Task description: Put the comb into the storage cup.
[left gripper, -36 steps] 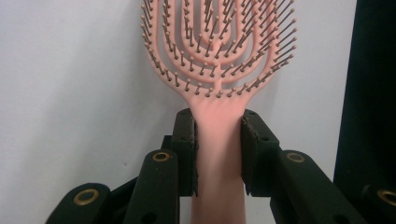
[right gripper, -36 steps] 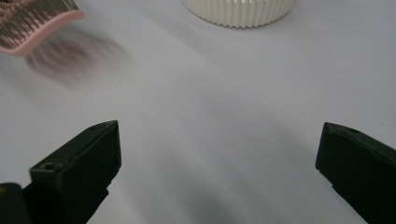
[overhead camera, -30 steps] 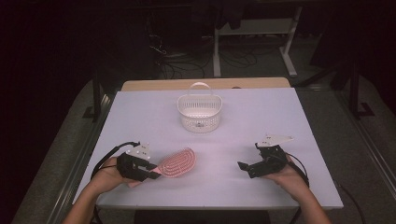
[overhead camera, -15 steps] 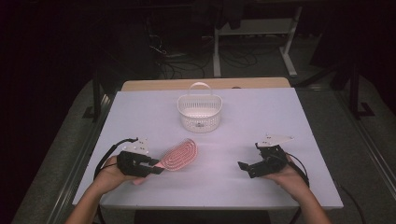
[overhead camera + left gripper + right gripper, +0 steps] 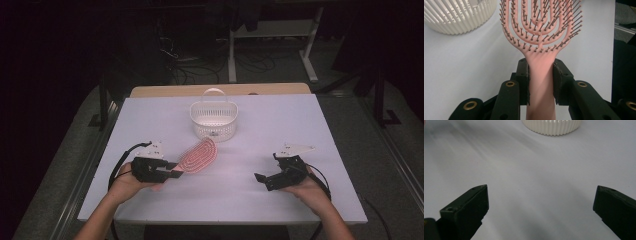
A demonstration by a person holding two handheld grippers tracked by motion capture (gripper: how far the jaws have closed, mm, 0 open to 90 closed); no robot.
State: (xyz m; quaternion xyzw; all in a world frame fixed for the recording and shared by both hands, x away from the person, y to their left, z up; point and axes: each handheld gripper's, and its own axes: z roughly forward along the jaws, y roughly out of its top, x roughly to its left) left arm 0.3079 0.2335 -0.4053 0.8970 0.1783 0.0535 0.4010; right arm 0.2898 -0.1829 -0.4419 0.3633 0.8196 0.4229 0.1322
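Where the white table (image 5: 310, 125) carries the work, we list the following. Item one: a pink hairbrush (image 5: 199, 156), oval head with rows of dark-tipped bristles, its head angled toward the far side of the table and lying just before the basket, apart from it. In the left gripper view the bristles face the camera and the brush (image 5: 541, 27) runs straight up the middle of the picture. Item two: the left gripper (image 5: 172, 170), held in the person's left hand (image 5: 127, 184) near the table's front left; its jaws are clenched on the brush's handle, one pad pressed to each side just below the head. Item three: a white slotted basket (image 5: 213, 123) with an upright loop handle, standing at the middle of the table toward its far edge; we see part of its ribbed wall at the upper left of the left gripper view (image 5: 454, 17) and at the top of the right gripper view (image 5: 552, 126). Item four: the right gripper (image 5: 267, 179), in the person's right hand (image 5: 310, 192) at the front right, well apart from the brush; its jaws stand wide and released, with bare table between them.
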